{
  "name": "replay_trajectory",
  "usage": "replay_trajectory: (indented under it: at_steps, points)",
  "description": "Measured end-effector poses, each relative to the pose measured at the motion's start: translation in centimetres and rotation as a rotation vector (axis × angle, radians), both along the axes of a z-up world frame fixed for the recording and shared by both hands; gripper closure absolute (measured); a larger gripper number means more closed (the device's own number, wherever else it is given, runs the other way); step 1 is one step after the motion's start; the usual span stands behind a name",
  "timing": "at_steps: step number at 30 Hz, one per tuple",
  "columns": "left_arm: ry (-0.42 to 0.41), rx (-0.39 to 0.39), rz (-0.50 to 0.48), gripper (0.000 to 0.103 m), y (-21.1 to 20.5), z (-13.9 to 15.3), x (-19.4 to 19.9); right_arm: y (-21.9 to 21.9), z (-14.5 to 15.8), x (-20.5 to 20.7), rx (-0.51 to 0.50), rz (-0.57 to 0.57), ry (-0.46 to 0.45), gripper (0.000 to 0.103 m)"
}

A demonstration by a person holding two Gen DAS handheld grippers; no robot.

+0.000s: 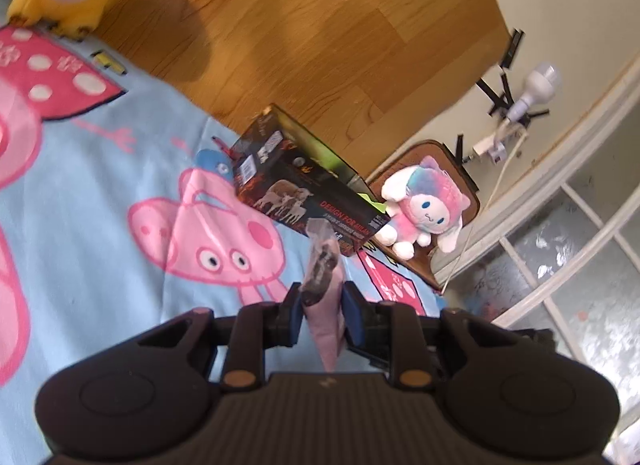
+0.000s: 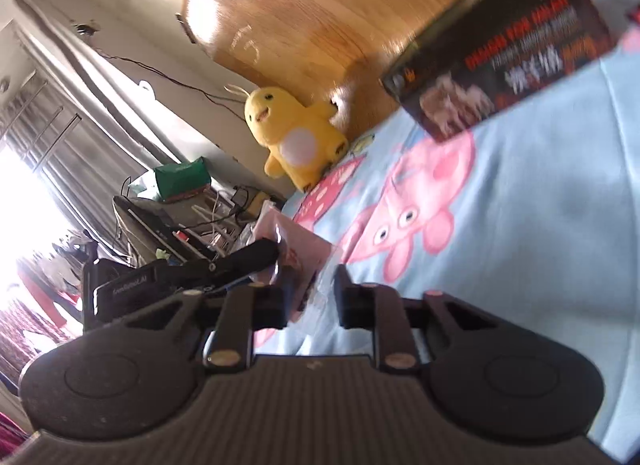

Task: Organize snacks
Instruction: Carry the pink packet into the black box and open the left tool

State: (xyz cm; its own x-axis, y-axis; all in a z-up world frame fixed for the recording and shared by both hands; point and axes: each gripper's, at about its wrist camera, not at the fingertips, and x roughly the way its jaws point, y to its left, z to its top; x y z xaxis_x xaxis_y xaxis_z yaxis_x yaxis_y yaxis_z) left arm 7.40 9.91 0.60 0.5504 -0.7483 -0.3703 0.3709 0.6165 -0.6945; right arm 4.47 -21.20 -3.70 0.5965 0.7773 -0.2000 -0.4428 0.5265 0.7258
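Above the blue blanket [image 1: 100, 169], left gripper [image 1: 320, 305] grips a pink snack packet [image 1: 326, 329]; right gripper's [image 2: 312, 289] hold cannot be told. Judged: carrying stage; next, lower it into the black box [image 1: 304, 189].

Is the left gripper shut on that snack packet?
Yes. The left gripper is shut; its fingers pinch the pink snack packet from both sides.

the black box [image 1: 304, 193] reads "design for milan".
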Motion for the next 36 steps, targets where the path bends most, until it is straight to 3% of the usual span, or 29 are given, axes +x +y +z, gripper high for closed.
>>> replay_trajectory:
  at_steps: [4, 10, 13, 18, 26, 32, 36]
  points:
    - [-0.112, 0.096, -0.017, 0.081, -2.0, 1.9, -0.3, -0.2, 0.6, -0.3, -0.049, -0.055, -0.082, 0.082]
    - [-0.277, 0.249, -0.034, 0.08, -5.6, 4.1, -0.9, -2.0, 0.6, 0.3, -0.038, -0.126, -0.116, 0.082]
    - [-0.316, 0.281, -0.05, 0.079, -6.8, 4.7, -0.5, -2.5, 0.9, 0.6, -0.034, -0.156, -0.122, 0.082]
    - [-0.323, 0.266, -0.083, 0.078, -8.4, 5.8, 3.2, -3.7, 2.8, 2.6, -0.091, -0.205, -0.157, 0.082]
    - [-0.343, 0.277, -0.049, 0.07, -12.8, 7.0, 11.5, -5.3, 4.8, 10.0, -0.134, -0.317, -0.181, 0.081]
    - [-0.228, 0.371, 0.122, 0.059, -13.4, 4.8, 15.7, -4.2, 4.2, 12.9, -0.244, -0.411, -0.176, 0.074]
    - [-0.172, 0.316, 0.134, 0.059, -11.4, 3.7, 16.0, -4.8, 3.6, 11.5, -0.212, -0.423, -0.177, 0.074]
